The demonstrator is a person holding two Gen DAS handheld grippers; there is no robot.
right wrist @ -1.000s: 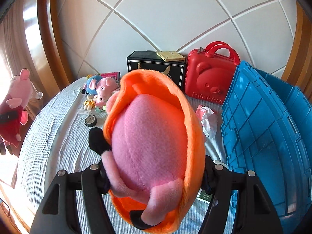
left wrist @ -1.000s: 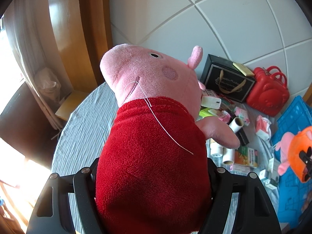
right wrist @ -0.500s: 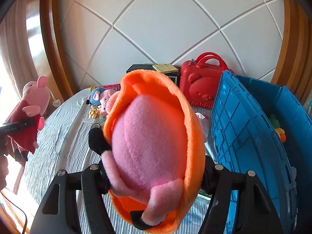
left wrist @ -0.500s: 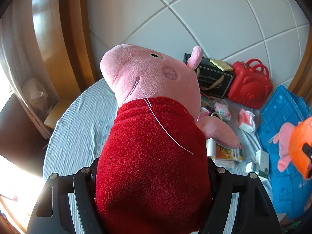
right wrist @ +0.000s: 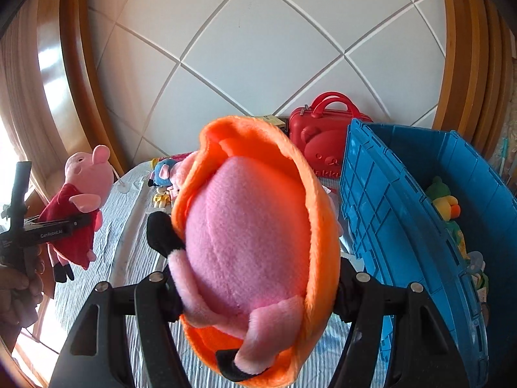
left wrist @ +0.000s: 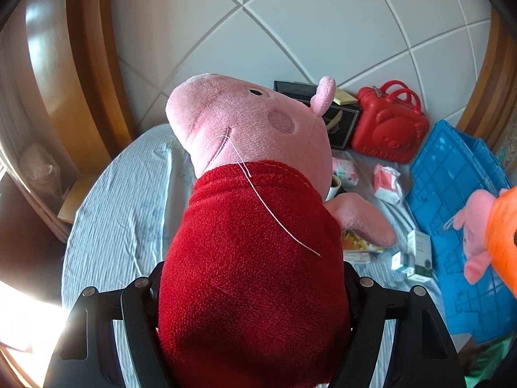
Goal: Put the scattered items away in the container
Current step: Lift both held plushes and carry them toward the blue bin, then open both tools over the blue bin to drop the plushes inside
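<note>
1. Red-dressed pig plush (left wrist: 252,258) is pinched in the left tool (left wrist: 252,294), carried above the counter (left wrist: 129,213).
2. Orange-dressed plush (right wrist: 255,236) is clamped in the right tool (right wrist: 255,291).
3. Over the last second the blue container (right wrist: 404,213) has come nearer in both views; judged: drop-off next.

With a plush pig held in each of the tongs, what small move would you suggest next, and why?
Probably carry the right tongs a little further right, over the blue crate, before releasing. The orange-dressed pig hangs beside the crate's near wall, not above the opening, where other toys already lie.
</note>
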